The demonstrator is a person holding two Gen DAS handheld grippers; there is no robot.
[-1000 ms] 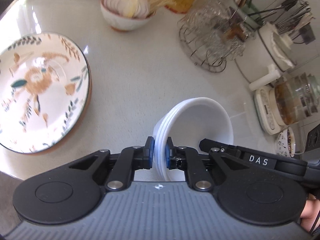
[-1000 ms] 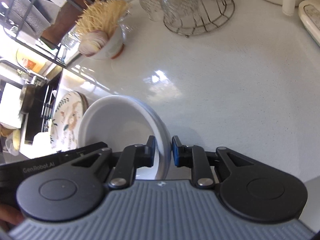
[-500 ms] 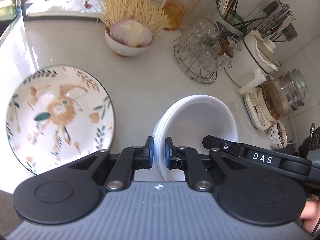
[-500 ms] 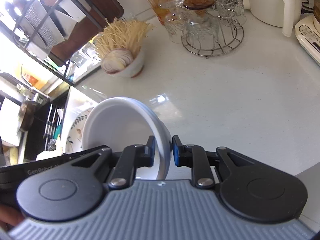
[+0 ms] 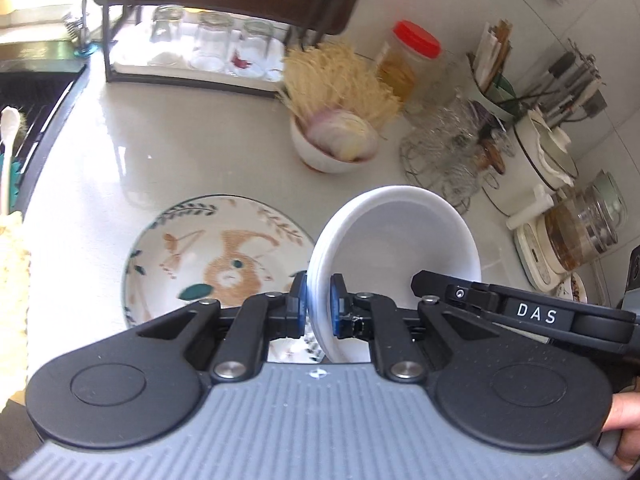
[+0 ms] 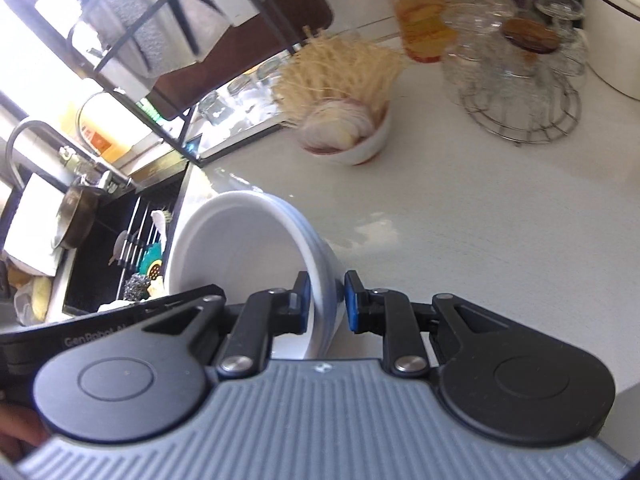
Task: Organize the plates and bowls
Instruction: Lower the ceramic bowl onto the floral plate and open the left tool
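A stack of white bowls (image 5: 392,248) hangs above the counter, held from both sides. My left gripper (image 5: 318,306) is shut on the stack's near rim at its left side. My right gripper (image 6: 326,300) is shut on the opposite rim of the white bowls (image 6: 240,248). A patterned plate (image 5: 208,256) with an orange rabbit and leaves lies flat on the counter, just left of and below the bowls in the left wrist view. The bowls cover its right edge. In the right wrist view the plate is hidden.
A bowl of onion slices and dry noodles (image 5: 340,136) stands behind. A wire rack of glasses (image 5: 444,160), a red-lidded jar (image 5: 408,60), a utensil holder (image 5: 496,84) and a kettle (image 5: 576,232) line the right. A shelf with glasses (image 5: 208,44) stands at back left, a sink (image 6: 112,248) beyond.
Both grippers have risen with the white bowls and drawn back towards the plate. The plate now sits closer to the bowls, and more of the back shelf and sink shows.
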